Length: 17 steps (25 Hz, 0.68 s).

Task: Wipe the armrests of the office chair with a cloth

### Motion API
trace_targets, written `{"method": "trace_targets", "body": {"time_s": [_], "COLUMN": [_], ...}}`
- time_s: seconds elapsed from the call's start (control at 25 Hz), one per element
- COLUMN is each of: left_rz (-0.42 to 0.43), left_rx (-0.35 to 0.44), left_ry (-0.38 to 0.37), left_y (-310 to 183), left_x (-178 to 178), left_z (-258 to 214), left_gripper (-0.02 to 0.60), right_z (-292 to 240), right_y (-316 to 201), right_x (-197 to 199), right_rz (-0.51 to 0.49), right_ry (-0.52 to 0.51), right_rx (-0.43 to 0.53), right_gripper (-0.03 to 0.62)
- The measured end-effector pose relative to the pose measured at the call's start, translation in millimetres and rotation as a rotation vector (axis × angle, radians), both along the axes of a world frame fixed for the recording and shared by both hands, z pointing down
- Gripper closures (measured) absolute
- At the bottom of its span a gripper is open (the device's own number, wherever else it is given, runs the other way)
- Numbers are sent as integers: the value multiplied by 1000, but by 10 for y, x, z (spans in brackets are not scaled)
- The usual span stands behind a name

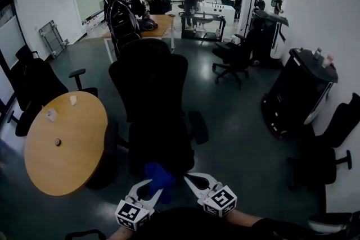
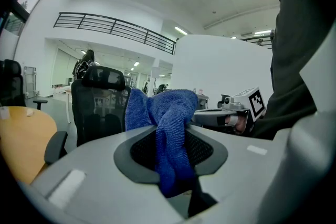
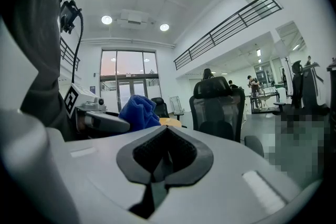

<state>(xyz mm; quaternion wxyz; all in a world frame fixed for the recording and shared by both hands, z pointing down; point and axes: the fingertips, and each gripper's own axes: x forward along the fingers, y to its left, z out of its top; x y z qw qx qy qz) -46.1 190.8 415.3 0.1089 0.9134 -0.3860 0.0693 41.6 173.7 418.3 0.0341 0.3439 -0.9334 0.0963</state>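
Note:
A black office chair (image 1: 149, 101) stands right in front of me with its back towards me. Its right armrest (image 1: 198, 126) is plain to see, and its left armrest (image 1: 112, 137) is dark against the round table. My left gripper (image 1: 149, 189) is shut on a crumpled blue cloth (image 1: 159, 176), held low behind the chair's back. In the left gripper view the cloth (image 2: 169, 113) bulges up out of the closed jaws. My right gripper (image 1: 196, 182) is just right of the cloth, shut and holding nothing. In the right gripper view the chair (image 3: 217, 107) is ahead.
A round wooden table (image 1: 64, 143) with small items on it stands close to the chair's left. More black chairs stand at the left (image 1: 35, 84) and right (image 1: 336, 137). A black cabinet (image 1: 297, 93) is at the right. People work at desks far back.

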Motion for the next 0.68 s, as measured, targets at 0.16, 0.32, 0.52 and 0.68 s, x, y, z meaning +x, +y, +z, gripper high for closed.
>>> {"method": "trace_targets", "body": {"time_s": [0.16,0.32,0.52,0.68], "left_rz": [2,2,0,0], "left_rx": [2,7,5,-9], "left_ry": [-2,-2,3,9], "left_y": [-3,-10,-6,-1], "left_x": [-15,-38,-50,-50], "left_z": [-6,-7,9,-26], "left_gripper": [445,445,445,445], "right_z": [-5,-8,31,53], "right_y": [-12,-21,-24,-28], "right_x": [-27,-51,-65,-79], "right_rz": [1,-1,-3,-5], "right_ry": [0,2,4,6], "right_rx": [-1,-3,-11,-22], "right_gripper": [591,589,591,589]}}
